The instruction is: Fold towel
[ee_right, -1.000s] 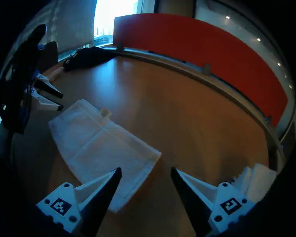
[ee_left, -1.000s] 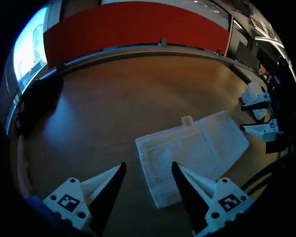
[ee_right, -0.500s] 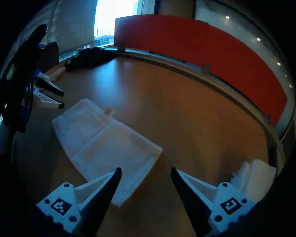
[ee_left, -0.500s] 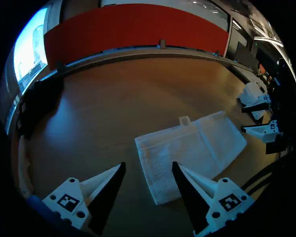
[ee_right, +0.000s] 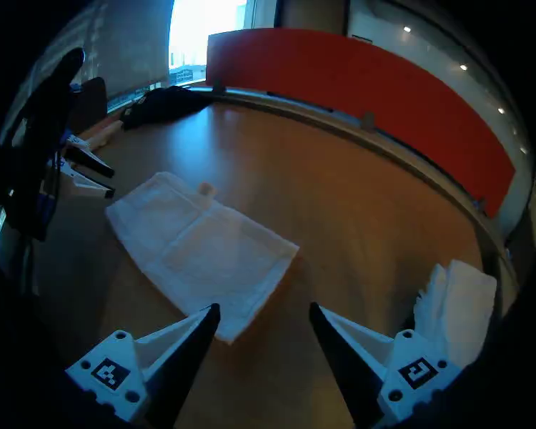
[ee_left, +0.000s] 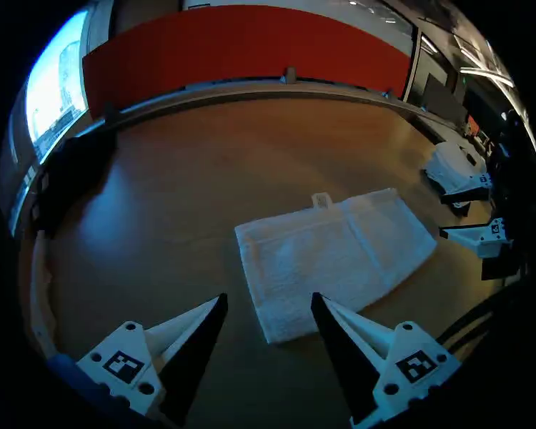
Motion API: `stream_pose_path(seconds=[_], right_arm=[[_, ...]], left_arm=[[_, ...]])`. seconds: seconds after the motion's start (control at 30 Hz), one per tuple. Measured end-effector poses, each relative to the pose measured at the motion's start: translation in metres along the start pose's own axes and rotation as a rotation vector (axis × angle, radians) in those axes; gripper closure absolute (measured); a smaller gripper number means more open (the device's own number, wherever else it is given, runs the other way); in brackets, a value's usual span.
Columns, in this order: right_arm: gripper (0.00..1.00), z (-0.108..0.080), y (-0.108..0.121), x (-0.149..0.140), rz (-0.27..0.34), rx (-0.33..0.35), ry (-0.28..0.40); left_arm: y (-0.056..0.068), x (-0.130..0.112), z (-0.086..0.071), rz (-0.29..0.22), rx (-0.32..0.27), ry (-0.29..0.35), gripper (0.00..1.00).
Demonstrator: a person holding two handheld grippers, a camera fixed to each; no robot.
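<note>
Two grippers, both w/ fingers spread wide, nothing held. The left gripper (ee_left: 268, 297) hangs over the wooden table (ee_left: 189, 179), pointing at the near edge of the white towel (ee_left: 332, 250); its right finger overlaps that edge in the left gripper view, contact can't be told. The towel lies flat mid-table as a folded rectangle, small tag (ee_left: 321, 199) at its far edge. The right gripper (ee_right: 264, 306) points at the towel's other end, one corner just ahead of its left finger. Each gripper also shows across the towel from the other, apart from the cloth.

Around: a dark bag (ee_left: 71, 175) at the table's far corner, well apart from the towel; a pile of white cloths (ee_right: 457, 307) beside the right gripper near the table edge; a red panel (ee_left: 246, 46) along the back; a bright window (ee_left: 50, 93).
</note>
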State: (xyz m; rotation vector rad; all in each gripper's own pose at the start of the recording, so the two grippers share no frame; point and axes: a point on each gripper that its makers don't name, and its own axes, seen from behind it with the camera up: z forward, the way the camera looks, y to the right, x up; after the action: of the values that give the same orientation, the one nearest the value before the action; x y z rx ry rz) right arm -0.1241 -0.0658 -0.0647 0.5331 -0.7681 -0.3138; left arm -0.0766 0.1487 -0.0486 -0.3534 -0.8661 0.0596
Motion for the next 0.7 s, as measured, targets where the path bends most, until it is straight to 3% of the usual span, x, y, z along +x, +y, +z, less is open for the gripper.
stream_pose_path(seconds=[0.3, 0.7], right_arm=[[0.04, -0.005, -0.001, -0.005, -0.016, -0.001, 0.000], [0.04, -0.004, -0.007, -0.002, -0.041, 0.024, 0.002]], left_arm=[[0.000, -0.007, -0.006, -0.011, 0.011, 0.005, 0.14], [-0.012, -0.018, -0.021, -0.053, 0.050, 0.014, 0.14]])
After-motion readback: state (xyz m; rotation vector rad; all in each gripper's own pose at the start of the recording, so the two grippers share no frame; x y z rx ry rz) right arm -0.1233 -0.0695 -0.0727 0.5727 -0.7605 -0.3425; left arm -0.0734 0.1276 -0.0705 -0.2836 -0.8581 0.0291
